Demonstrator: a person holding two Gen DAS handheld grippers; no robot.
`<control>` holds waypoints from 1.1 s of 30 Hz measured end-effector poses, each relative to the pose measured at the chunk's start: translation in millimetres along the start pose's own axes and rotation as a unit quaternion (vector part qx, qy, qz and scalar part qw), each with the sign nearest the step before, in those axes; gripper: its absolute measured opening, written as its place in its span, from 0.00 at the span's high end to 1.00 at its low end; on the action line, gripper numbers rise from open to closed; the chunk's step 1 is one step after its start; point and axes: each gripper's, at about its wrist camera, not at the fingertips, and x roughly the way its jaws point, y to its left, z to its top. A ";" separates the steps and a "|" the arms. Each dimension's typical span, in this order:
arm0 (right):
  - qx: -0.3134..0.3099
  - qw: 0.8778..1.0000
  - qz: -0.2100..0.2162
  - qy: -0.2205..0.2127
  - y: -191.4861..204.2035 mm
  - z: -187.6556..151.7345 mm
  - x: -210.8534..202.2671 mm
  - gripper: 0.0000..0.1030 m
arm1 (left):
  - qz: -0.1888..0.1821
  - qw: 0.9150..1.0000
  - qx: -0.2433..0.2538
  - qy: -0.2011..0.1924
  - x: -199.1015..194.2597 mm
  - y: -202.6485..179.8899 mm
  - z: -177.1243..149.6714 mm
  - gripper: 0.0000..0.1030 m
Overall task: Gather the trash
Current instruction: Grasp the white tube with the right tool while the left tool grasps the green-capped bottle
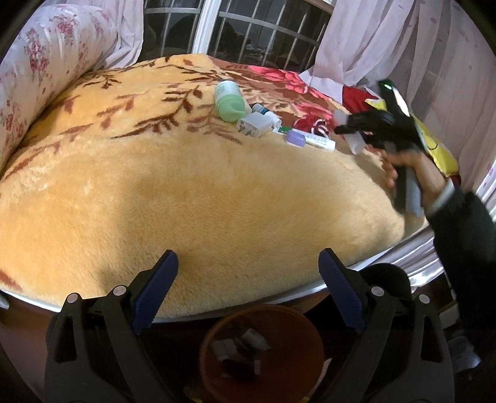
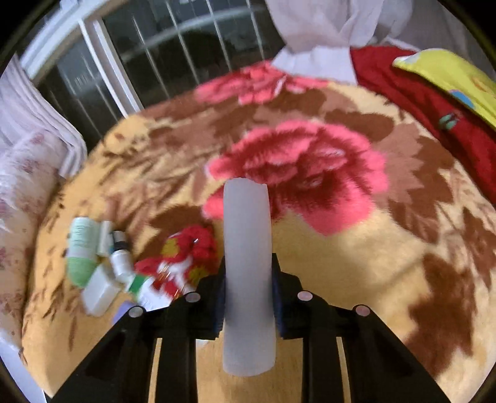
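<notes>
My left gripper is open and empty, low at the bed's near edge, above a brown trash bin that holds several scraps. My right gripper is shut on a translucent white tube and holds it above the blanket; it also shows in the left wrist view at the right. On the blanket lie a green-and-white bottle, a white plug adapter, a small blue-capped bottle and a purple-capped tube. The same cluster shows in the right wrist view around the green bottle.
A fluffy yellow blanket with brown leaves and red flowers covers the bed. A floral pillow lies at the left. Barred window and curtains stand behind. Red and yellow cloth lies at the right.
</notes>
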 end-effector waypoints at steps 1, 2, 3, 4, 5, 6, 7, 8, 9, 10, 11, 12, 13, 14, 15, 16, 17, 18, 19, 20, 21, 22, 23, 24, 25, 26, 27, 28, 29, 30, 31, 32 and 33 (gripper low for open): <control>-0.001 1.000 0.008 -0.013 -0.1 -5.6 -8.7 0.76 | 0.000 1.000 -0.001 0.000 -0.4 -0.3 4.8 0.13; -0.002 0.999 0.020 -0.031 -1.3 -15.1 -20.5 0.76 | 0.002 1.000 -0.001 -0.001 -0.1 -0.7 10.6 0.13; -0.005 0.999 0.023 -0.041 -0.9 -20.7 -27.0 0.76 | 0.006 1.000 0.000 -0.004 0.7 -1.5 17.8 0.13; -0.007 0.998 0.027 -0.053 -1.1 -27.9 -34.6 0.76 | 0.010 1.000 0.001 -0.007 2.4 -2.4 25.7 0.13; -0.005 0.997 0.034 -0.062 -1.7 -33.5 -40.5 0.76 | 0.013 1.000 0.001 -0.010 4.7 -3.1 34.1 0.13; -0.001 0.997 0.043 -0.068 -2.7 -37.8 -44.7 0.76 | 0.015 1.000 0.005 -0.014 9.3 -3.8 45.4 0.13; 0.004 0.996 0.054 -0.071 -2.9 -42.5 -48.5 0.76 | 0.022 1.000 0.007 -0.016 13.8 -4.2 55.0 0.13; 0.009 0.995 0.062 -0.072 -3.5 -45.4 -50.5 0.76 | 0.032 0.999 0.010 -0.019 20.3 -4.3 66.4 0.13; 0.015 0.994 0.075 -0.075 -3.6 -49.6 -53.9 0.76 | 0.040 0.999 0.009 -0.021 27.1 -4.0 77.8 0.13; 0.019 0.993 0.087 -0.076 -2.7 -53.7 -57.0 0.76 | 0.042 0.999 0.004 -0.023 38.3 -2.6 95.5 0.13; 0.019 0.992 0.095 -0.078 -1.0 -56.7 -59.9 0.76 | 0.043 0.999 0.001 -0.022 46.7 -1.6 108.1 0.13; 0.018 0.991 0.104 -0.080 1.8 -60.9 -63.7 0.76 | 0.048 0.999 -0.002 -0.022 54.4 -0.6 118.5 0.13; 0.015 0.990 0.113 -0.080 5.1 -64.6 -66.1 0.75 | 0.057 0.998 -0.007 -0.021 66.5 0.5 133.9 0.13; 0.011 0.990 0.118 -0.079 7.8 -66.7 -66.8 0.75 | 0.063 0.998 -0.013 -0.018 76.4 1.8 145.8 0.13; 0.008 0.989 0.122 -0.081 9.9 -69.8 -68.9 0.75 | 0.064 0.998 -0.022 -0.015 88.9 3.6 160.6 0.13; 0.004 0.989 0.122 -0.085 11.7 -73.3 -71.5 0.75 | 0.065 0.997 -0.025 -0.011 96.9 4.1 168.8 0.13; -0.004 0.989 0.121 -0.088 14.3 -77.2 -73.8 0.75 | 0.069 0.997 -0.031 -0.005 107.8 5.3 179.4 0.13; -0.008 0.989 0.121 -0.089 14.8 -79.8 -75.2 0.75 | 0.071 0.997 -0.035 0.001 118.2 6.6 188.8 0.13; -0.009 0.988 0.123 -0.089 14.5 -82.4 -76.2 0.75 | 0.077 0.996 -0.037 0.005 125.7 7.7 194.6 0.13; -0.007 0.988 0.127 -0.088 13.2 -84.1 -76.8 0.75 | 0.086 0.995 -0.039 0.009 133.3 9.2 200.3 0.13; -0.006 0.988 0.132 -0.084 12.4 -85.6 -76.3 0.75 | 0.096 0.995 -0.038 0.016 141.3 10.2 205.2 0.13; -0.006 0.988 0.135 -0.077 11.8 -86.8 -75.0 0.75 | 0.108 0.993 -0.040 0.024 150.4 12.4 210.3 0.13; -0.004 0.988 0.136 -0.074 10.0 -87.4 -74.4 0.75 | 0.113 0.992 -0.043 0.032 158.5 15.4 214.3 0.13; -0.002 0.988 0.138 -0.073 8.8 -88.6 -73.7 0.75 | 0.115 0.992 -0.046 0.038 163.5 18.5 216.4 0.13; -0.005 0.988 0.140 -0.069 8.6 -89.6 -72.3 0.75 | 0.116 0.991 -0.050 0.046 170.3 21.7 219.5 0.13; -0.006 0.988 0.139 -0.068 8.6 -90.9 -71.5 0.75 | 0.118 0.990 -0.052 0.053 175.7 23.7 221.8 0.13; -0.005 0.988 0.140 -0.067 8.0 -91.8 -70.8 0.75 | 0.122 0.989 -0.053 0.060 180.6 25.5 223.5 0.13; -0.004 0.988 0.143 -0.065 7.3 -92.2 -69.6 0.75 | 0.129 0.987 -0.056 0.071 188.2 28.8 225.9 0.13; -0.004 0.987 0.146 -0.063 7.3 -92.9 -69.0 0.75 | 0.135 0.986 -0.060 0.081 193.4 30.8 226.5 0.13; -0.002 0.987 0.148 -0.063 7.0 -93.3 -68.7 0.75 | 0.140 0.984 -0.066 0.090 198.4 34.0 226.9 0.13; -0.001 0.987 0.149 -0.064 7.1 -93.8 -68.8 0.75 | 0.137 0.983 -0.074 0.097 202.7 38.0 227.5 0.13; -0.001 0.987 0.150 -0.063 7.1 -93.7 -68.3 0.75 | 0.144 0.982 -0.071 0.098 205.1 38.2 228.4 0.15; 0.000 0.987 0.150 -0.062 6.8 -93.6 -67.9 0.75 | 0.156 0.981 -0.062 0.099 207.6 36.5 228.8 0.19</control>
